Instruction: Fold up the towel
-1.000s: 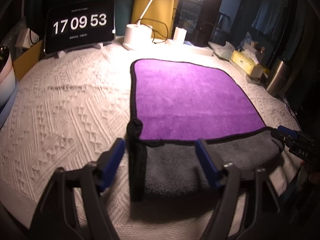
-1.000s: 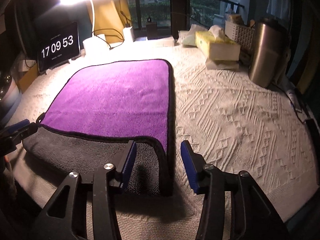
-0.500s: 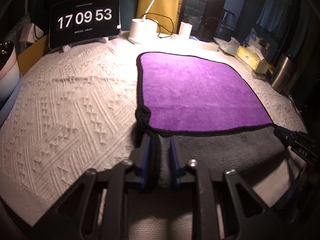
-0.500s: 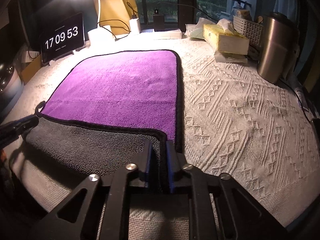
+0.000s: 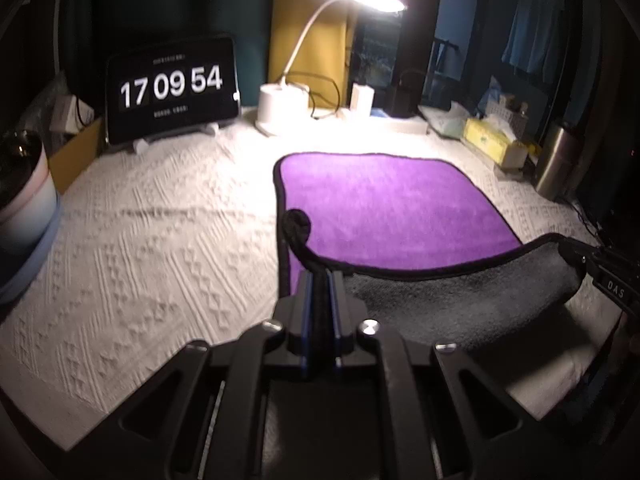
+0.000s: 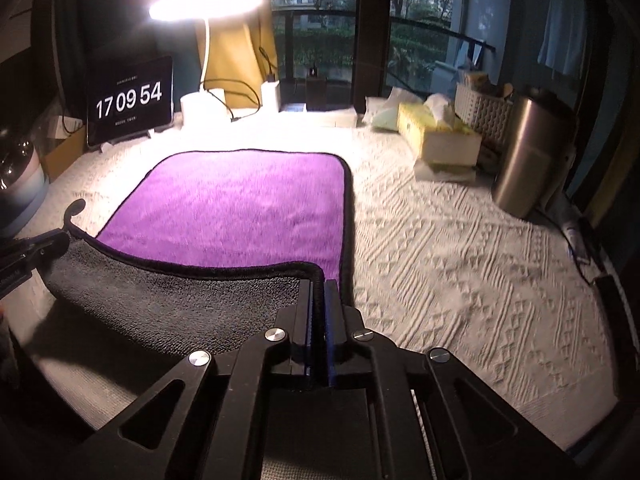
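left tongs [image 5: 319,280]: clamped on near-left corner of towel, black edge pinched between the blue pads
right tongs [image 6: 318,288]: clamped on near-right corner of towel, hem between the pads
towel [image 5: 384,208]: purple side up, black trim, lying on table; near edge raised off the surface and turned over, grey underside [image 6: 168,300] showing between the two corners; far part flat
hang loop [image 5: 297,222]: black, curls up at the left corner just beyond the left tongs
table [image 6: 460,264]: covered by white textured cloth
clock tablet [image 6: 130,100]: far left, reads 17 09 54
lamp [image 6: 206,2]: lit, behind towel
tissue box [image 6: 438,136]: yellow, far right
steel canister [image 6: 528,156]: right of tissue box
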A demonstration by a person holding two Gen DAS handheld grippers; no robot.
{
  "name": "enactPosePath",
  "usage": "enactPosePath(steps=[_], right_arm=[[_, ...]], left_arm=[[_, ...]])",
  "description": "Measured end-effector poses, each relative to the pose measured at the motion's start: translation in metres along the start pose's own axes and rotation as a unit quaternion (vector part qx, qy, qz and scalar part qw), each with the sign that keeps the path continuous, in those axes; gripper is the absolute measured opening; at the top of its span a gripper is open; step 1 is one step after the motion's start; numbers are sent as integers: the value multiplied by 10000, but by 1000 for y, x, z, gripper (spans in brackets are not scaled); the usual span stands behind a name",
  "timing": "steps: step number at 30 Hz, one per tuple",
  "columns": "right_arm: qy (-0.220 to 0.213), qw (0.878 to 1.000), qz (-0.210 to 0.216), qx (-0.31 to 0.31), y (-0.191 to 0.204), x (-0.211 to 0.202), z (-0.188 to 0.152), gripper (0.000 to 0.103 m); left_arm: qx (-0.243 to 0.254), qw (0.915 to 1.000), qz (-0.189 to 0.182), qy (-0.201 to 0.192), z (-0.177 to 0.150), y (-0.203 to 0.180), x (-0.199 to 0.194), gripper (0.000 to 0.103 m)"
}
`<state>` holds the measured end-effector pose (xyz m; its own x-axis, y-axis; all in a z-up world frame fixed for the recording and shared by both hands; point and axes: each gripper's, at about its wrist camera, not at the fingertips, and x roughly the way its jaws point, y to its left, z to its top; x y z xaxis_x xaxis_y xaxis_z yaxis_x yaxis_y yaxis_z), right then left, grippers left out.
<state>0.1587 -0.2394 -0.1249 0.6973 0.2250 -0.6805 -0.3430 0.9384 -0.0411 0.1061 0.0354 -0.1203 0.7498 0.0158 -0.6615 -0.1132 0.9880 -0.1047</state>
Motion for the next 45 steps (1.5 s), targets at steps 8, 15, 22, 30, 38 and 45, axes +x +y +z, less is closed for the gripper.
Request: enactPosePath(steps=[8, 15, 22, 30, 38, 45], right_arm=[[-286, 9996, -86, 19, 0, -7, 19, 6], [-434, 9990, -117, 44, -2, -2, 36, 6], [-523, 9986, -124, 28, -5, 9, 53, 6], [-538, 9985, -113, 8, -8, 27, 68, 6], [-589, 9982, -89, -27, -9, 42, 85, 6], [-623, 9980, -93, -55, -12, 56, 97, 6]], left_arm=[[3, 9994, 15, -342, 22, 2, -5, 8], [-2, 9985, 36, -546, 37, 2, -2, 8], [-82, 9982, 33, -594, 50, 5, 8, 8], [-157, 9983, 31, -564, 63, 7, 24, 8], [-206, 9979, 71, -605, 77, 9, 38, 8], [-193, 9977, 95, -643, 88, 10, 51, 8]])
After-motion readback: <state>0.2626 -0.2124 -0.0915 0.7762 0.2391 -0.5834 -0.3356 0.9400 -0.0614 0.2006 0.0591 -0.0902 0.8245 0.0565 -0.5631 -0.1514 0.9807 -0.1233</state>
